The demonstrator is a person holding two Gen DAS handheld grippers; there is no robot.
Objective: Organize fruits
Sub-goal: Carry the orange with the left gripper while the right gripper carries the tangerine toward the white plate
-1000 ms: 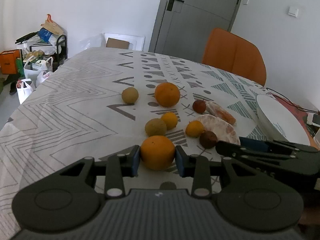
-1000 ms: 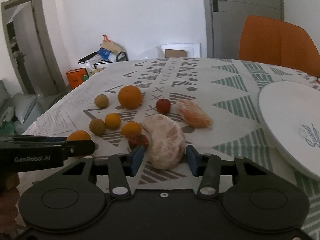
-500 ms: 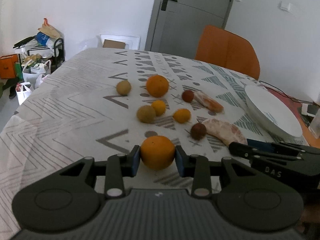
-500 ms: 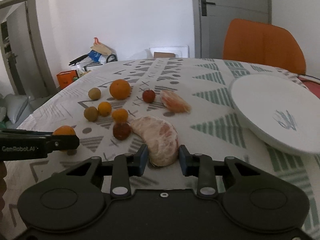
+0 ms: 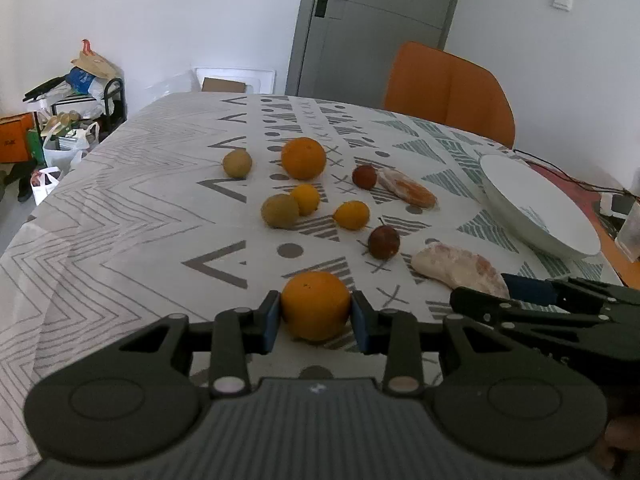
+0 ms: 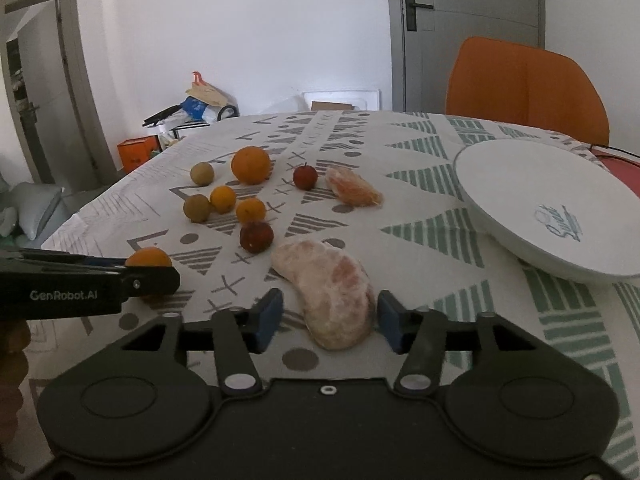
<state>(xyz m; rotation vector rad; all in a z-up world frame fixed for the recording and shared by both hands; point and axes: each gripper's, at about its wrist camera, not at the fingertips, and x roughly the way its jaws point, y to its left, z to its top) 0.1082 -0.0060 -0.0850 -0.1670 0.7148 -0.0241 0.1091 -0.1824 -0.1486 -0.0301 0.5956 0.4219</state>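
Note:
My left gripper (image 5: 316, 321) is shut on a large orange (image 5: 315, 304), low over the patterned tablecloth (image 5: 132, 216) near its front edge. My right gripper (image 6: 330, 318) has its jaws opening around a pale pink peeled citrus segment (image 6: 330, 300) that lies on the cloth. Its left pad stands clear of the segment and its right pad sits just beside it. Farther back lie another large orange (image 5: 303, 158), two small orange fruits (image 5: 352, 215), two greenish-brown fruits (image 5: 280, 211), two dark red fruits (image 5: 383, 242) and an orange peeled segment (image 5: 408, 188).
A white plate (image 6: 532, 196) sits tilted on the right of the table, with a cable behind it. An orange chair (image 6: 524, 84) stands at the far side by a grey door. Bags and a rack clutter the floor at the left (image 5: 68, 120).
Both grippers drew back toward the near edge, each bringing its fruit along. The right jaws squeezed the pale segment, then spread off it. The left grip on the orange is unchanged.

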